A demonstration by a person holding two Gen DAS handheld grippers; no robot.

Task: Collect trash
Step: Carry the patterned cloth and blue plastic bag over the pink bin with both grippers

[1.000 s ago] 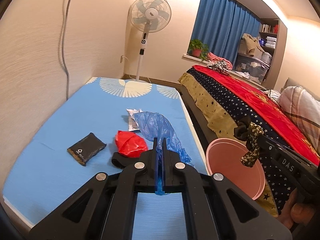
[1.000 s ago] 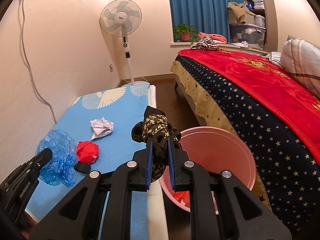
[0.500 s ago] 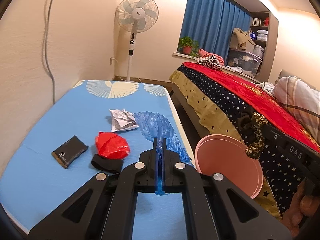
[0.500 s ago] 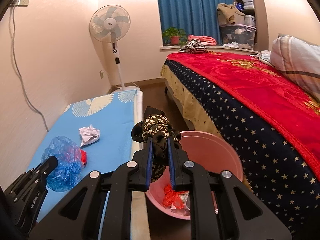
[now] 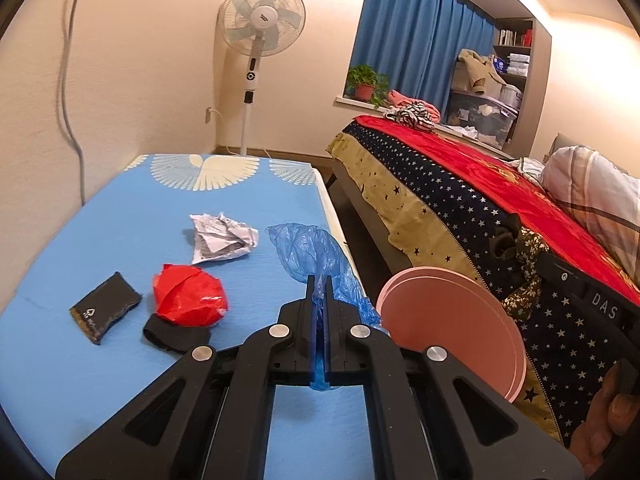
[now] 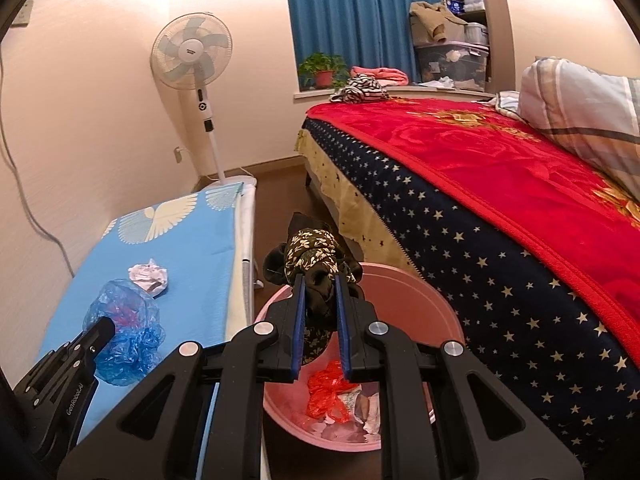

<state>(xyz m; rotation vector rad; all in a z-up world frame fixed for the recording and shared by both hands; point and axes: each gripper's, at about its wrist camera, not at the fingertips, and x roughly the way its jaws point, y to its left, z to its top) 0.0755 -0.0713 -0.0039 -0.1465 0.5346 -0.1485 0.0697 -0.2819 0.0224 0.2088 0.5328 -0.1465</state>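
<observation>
Left hand-held gripper (image 5: 319, 280): jaws pressed together on a thin fold of the blue plastic bag (image 5: 310, 258), which balloons forward and upward from the fingertips, its long axis running along the fingers, above the blue worktop (image 5: 120, 220). In the right wrist view the same bag (image 6: 122, 334) hangs as a crumpled bundle from the left gripper's tip, over the worktop's near right edge.

Right hand-held gripper (image 6: 319, 280): jaws clamped on a dark floral cloth (image 6: 314, 258), bunched into a knot ahead of the fingertips, with a tail trailing down between the fingers. The cloth's long axis is roughly vertical, and it hangs above the near rim of the pink bin (image 6: 424, 300). The bin stands on the floor between the worktop and the bed (image 6: 500, 200) and contains red plastic and crumpled paper.

On the worktop: crumpled paper (image 5: 222, 238) farthest from the camera, a red plastic bag (image 5: 188, 300) nearer, resting on a black band (image 5: 174, 336), and a black pouch (image 5: 105, 312) to the left, its long axis diagonal.

Compared with one second earlier, both grips are unchanged. The right wrist view now looks more steeply into the bin, exposing more of its contents, and the cloth lies farther over the rim. In the left wrist view the worktop items sit farther left of the fingers.
</observation>
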